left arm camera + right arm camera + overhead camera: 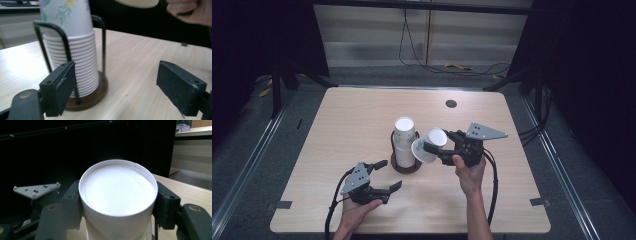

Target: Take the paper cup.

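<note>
A stack of white paper cups (404,137) stands upright in a black wire holder on a round brown base (407,168) at the table's middle. In the left gripper view the stack (75,50) shows a flower print on its top cup. My right gripper (439,141) is shut on a single white paper cup (429,145), tilted, just right of the stack and above the table. The right gripper view looks at that cup's (117,192) flat white end between the two pads. My left gripper (389,175) stands open, with nothing between its jaws, in front of and left of the holder.
The light wooden table (362,115) has a small dark round grommet (451,104) near its far edge. Cables (452,66) lie on the floor beyond the table. Dark curtains flank both sides. The person's right hand (190,11) appears at the top right of the left gripper view.
</note>
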